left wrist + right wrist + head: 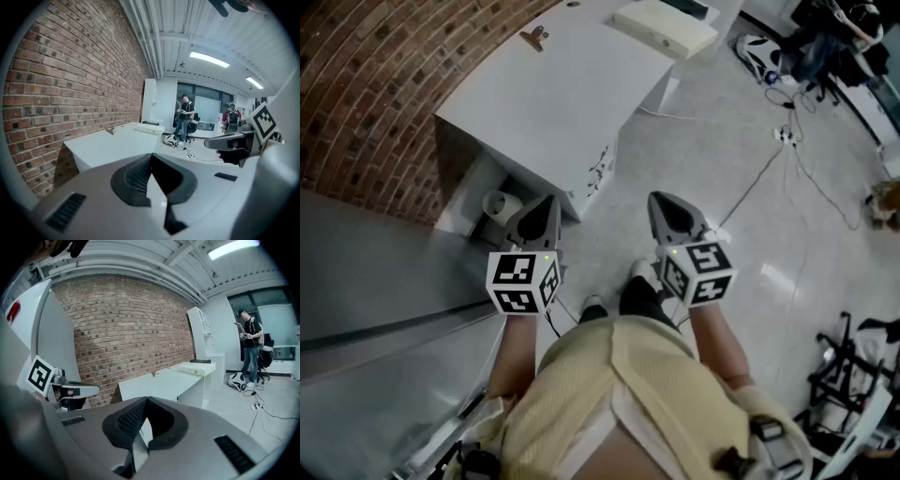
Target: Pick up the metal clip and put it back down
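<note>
Metal clip (pixel 534 37) sits on the white table (pixel 562 103), near the far corner on the brick wall (pixel 375 94) side, lying flat w/ nothing touching it. We see it as a small brownish shape in the left gripper view (pixel 110 131) & a speck at the table's back edge in the right gripper view (pixel 152 374). A cream box (pixel 666 26) lies on the same top, further along & apart from the clip.

We hold both tools well short of the table, over the floor (pixel 722 150), tilted a bit downward. Left gripper (pixel 546 202) has its jaws pressed together at the tips, nothing between them; its own view shows the pads meeting (pixel 151 155). Right gripper (pixel 667 199) is likewise closed & empty, pads meeting in its own view (pixel 146 400). The two are side by side, apart from each other, each w/ its marker cube toward us.

A cable (pixel 769 159) runs across the floor to the right of the table. One person stands in the background by the windows (pixel 186 118).
</note>
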`<state>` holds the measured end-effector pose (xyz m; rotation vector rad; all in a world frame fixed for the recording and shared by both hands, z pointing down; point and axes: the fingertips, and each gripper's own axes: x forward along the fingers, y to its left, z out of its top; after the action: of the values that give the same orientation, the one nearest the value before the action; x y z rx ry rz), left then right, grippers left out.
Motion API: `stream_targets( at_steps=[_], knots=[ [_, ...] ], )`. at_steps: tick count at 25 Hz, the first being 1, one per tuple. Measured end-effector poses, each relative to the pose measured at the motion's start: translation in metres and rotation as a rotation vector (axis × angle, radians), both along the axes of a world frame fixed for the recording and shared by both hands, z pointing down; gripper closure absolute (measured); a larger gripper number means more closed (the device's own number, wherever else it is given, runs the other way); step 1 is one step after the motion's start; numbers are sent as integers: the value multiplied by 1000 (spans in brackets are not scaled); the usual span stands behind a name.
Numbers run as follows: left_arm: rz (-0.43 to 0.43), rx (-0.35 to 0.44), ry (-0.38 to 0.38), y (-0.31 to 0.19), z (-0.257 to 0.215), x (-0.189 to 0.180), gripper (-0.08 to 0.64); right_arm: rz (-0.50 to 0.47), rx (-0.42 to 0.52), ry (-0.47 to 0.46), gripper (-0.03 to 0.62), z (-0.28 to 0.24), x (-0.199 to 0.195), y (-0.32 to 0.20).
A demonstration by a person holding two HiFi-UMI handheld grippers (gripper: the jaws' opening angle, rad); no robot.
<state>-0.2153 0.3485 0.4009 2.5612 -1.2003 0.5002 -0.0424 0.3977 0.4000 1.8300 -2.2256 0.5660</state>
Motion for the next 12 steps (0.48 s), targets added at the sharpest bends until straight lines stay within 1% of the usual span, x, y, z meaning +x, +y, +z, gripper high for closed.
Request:
stream_targets(
  at_steps=[6,10,12],
  knots=[
    [-13,-4,4,-8,1,7,557,-11,-5,5,588,4,5,-9],
    [-34,-15,33,-17,-1,10,557,-16,-11,4,588,5,11,-17],
    [-41,-22,62,-20,-1,12,557,-25,-13,-8,588,7,12,-21]
  ],
)
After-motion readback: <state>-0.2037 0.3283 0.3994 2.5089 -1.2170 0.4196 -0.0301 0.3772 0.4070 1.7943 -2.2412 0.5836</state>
